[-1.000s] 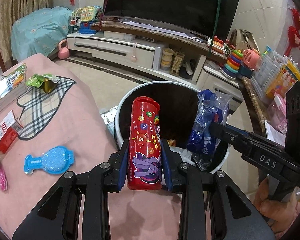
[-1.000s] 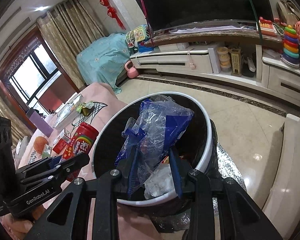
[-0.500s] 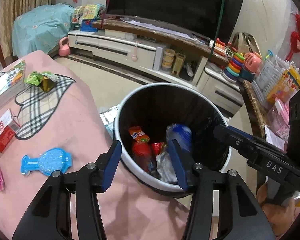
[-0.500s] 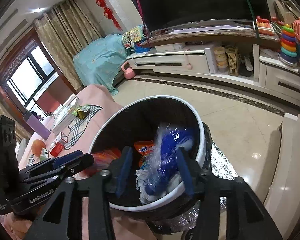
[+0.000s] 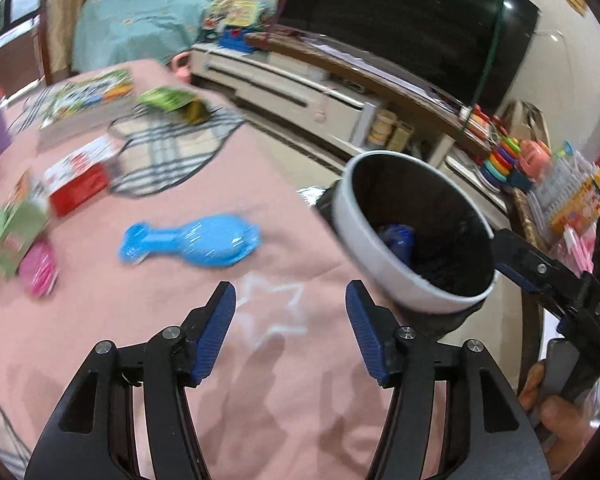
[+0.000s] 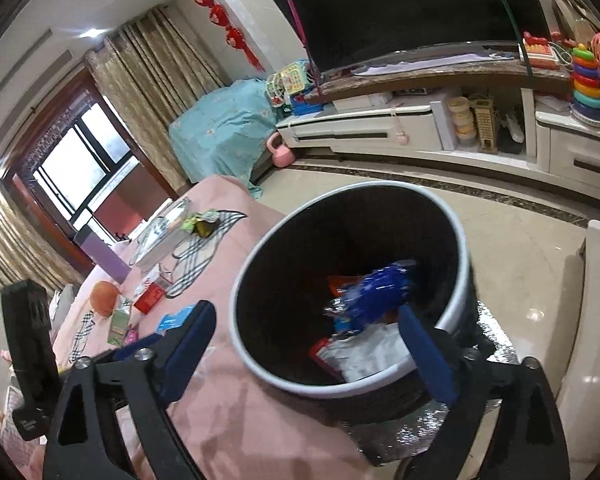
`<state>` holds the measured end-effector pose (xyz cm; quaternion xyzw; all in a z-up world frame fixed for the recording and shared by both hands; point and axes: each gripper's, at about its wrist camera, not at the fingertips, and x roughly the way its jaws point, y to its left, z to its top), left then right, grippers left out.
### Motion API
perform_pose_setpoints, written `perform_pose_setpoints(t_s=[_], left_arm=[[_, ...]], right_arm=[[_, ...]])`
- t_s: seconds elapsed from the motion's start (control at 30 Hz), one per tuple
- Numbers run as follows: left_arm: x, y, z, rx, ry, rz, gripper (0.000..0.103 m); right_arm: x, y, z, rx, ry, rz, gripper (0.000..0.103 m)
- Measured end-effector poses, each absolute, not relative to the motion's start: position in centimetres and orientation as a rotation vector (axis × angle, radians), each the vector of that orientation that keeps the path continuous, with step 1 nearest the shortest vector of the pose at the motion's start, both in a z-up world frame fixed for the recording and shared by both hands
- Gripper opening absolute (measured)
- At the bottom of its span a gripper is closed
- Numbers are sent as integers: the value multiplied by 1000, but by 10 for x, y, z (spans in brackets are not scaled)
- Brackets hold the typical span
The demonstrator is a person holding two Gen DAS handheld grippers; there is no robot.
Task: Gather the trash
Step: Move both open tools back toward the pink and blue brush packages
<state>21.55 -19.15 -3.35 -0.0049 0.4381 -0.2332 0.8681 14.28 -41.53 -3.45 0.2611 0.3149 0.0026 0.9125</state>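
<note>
Your left gripper [image 5: 290, 334] and right gripper [image 6: 304, 344] were both opening, empty. The glossy blue plastic fish-shaped wrapper [image 5: 198, 240] lay flat on the pink tablecloth [image 5: 284, 200]; it looked light and slippery, so pinch its narrow tail.

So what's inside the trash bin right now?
In the trash bin: a blue plastic wrapper, an orange packet and a silvery white bag. Anything beneath them is covered.

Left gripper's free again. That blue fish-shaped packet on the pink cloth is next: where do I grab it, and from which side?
Take the blue fish-shaped packet across its narrow neck, just behind the flared tail end, coming down from above. It lies flat on the pink tablecloth, long axis running left to right, so the fingers should straddle it front and back. The left gripper is empty, jaws opening.
</note>
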Motion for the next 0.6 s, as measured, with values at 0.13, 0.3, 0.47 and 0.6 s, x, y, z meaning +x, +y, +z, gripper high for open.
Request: perform_pose_setpoints(t_s=[0.13, 0.3, 0.47, 0.6], left_arm=[[211, -159, -39, -52, 929, -439, 61], [203, -124, -44, -96, 935, -376, 66], [200, -89, -53, -148, 954, -316, 68], [200, -66, -60, -184, 966, -275, 68]], right_arm=[[145, -393, -34, 513, 661, 45, 96], [147, -367, -36, 488, 680, 87, 98], [152, -336, -39, 462, 704, 142, 98], [155, -314, -40, 436, 717, 181, 98]])
